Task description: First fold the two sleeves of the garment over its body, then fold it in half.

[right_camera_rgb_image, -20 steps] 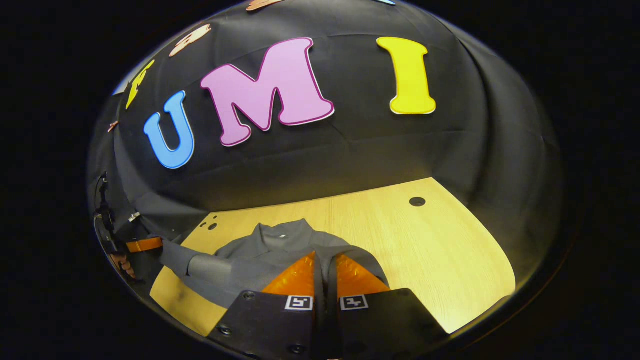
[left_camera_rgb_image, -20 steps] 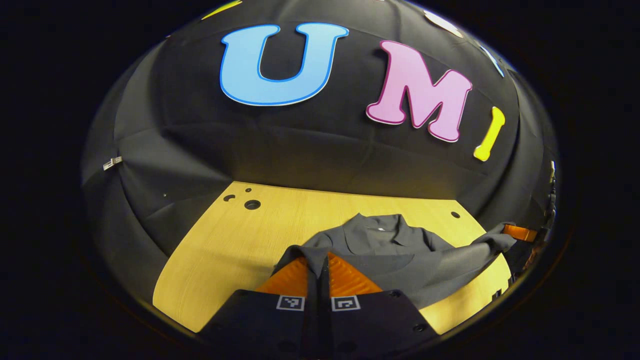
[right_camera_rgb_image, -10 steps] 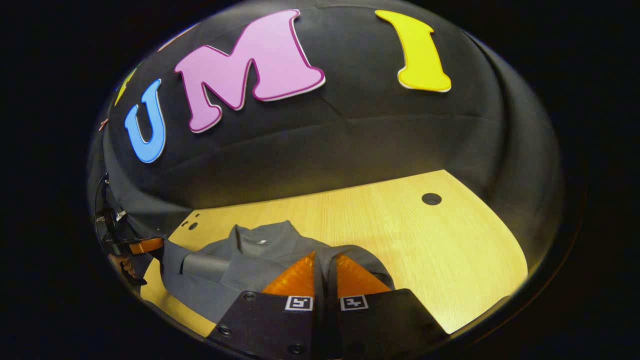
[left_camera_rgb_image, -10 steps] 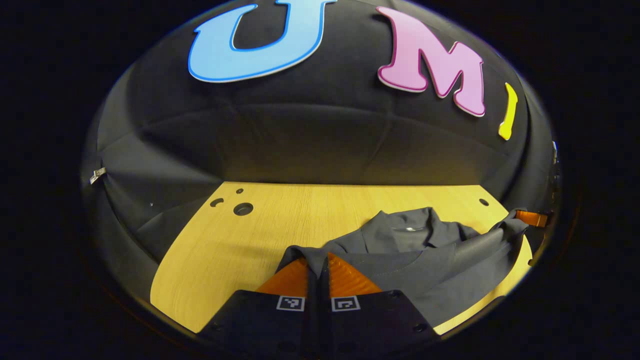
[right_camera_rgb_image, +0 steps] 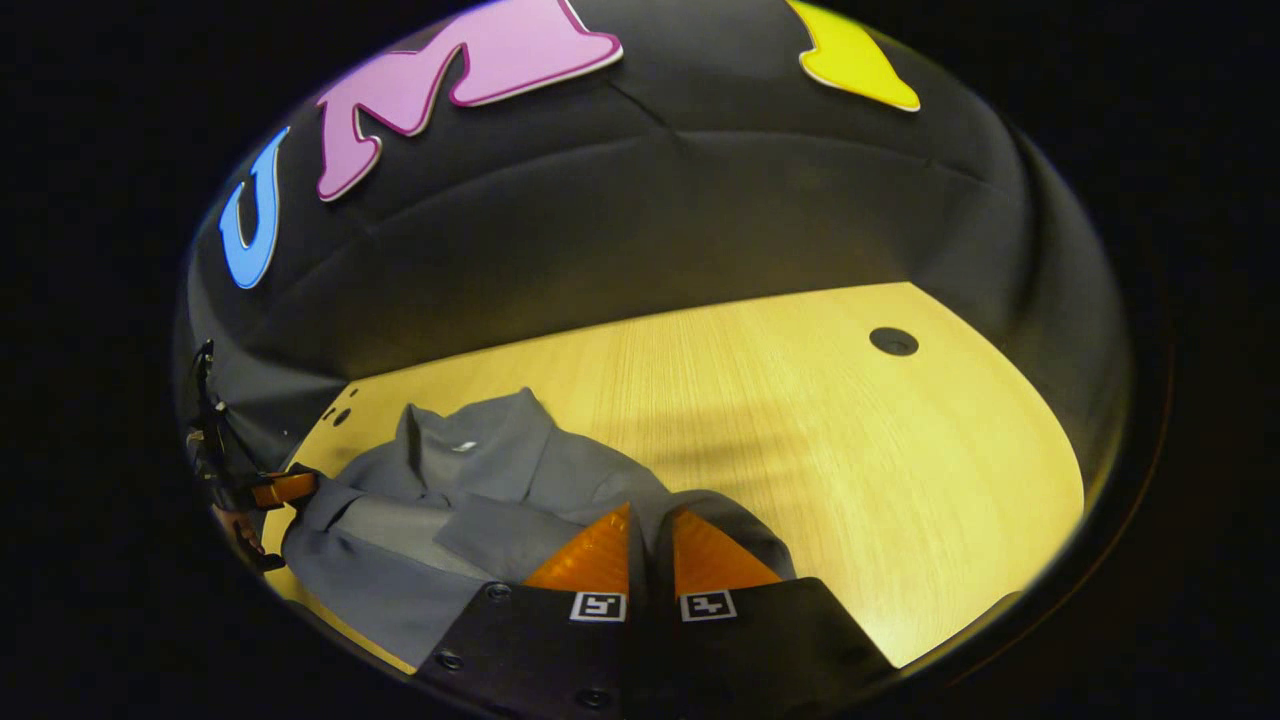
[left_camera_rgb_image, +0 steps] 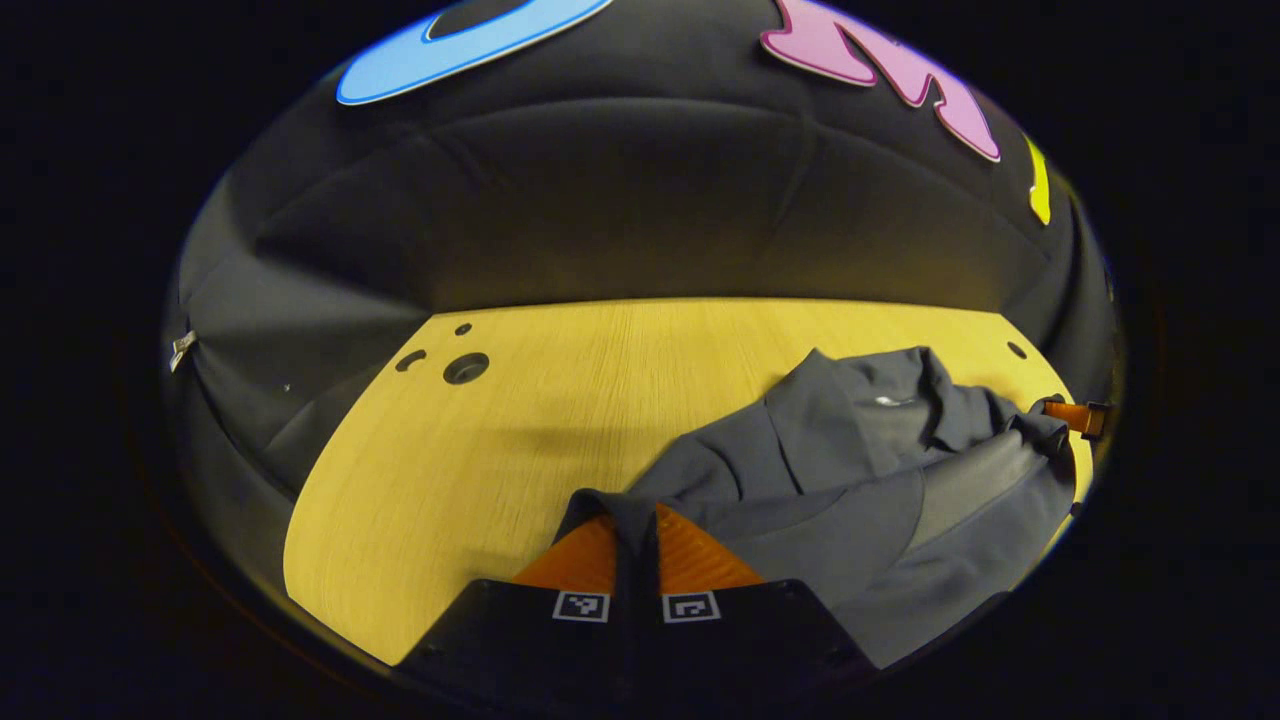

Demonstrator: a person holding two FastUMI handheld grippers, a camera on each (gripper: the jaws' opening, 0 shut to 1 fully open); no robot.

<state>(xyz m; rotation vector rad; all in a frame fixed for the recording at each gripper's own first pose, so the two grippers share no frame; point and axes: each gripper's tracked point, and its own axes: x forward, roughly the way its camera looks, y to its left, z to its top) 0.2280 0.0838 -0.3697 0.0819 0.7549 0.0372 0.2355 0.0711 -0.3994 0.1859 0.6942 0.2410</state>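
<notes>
- Grey fabric of the garment (left_camera_rgb_image: 860, 500) is clamped in the left claw (left_camera_rgb_image: 637, 520).
- Its other edge (right_camera_rgb_image: 480, 500) is pinched in the right claw (right_camera_rgb_image: 648, 525).
- Beyond, the collar is spread on the wooden tabletop (right_camera_rgb_image: 800, 400).

Table (left_camera_rgb_image: 560, 400): light wood-grain top with rounded corners, set against the black cloth wall. In the left gripper view, one larger round hole (left_camera_rgb_image: 466, 368) and two smaller openings beside it sit near the far left corner; a small dark hole (left_camera_rgb_image: 1016, 350) lies near the far right edge. In the right gripper view, a round dark hole (right_camera_rgb_image: 893, 341) sits toward the far right. A grey garment (left_camera_rgb_image: 850, 480) lies rumpled directly on the top, collar toward the wall.
</notes>
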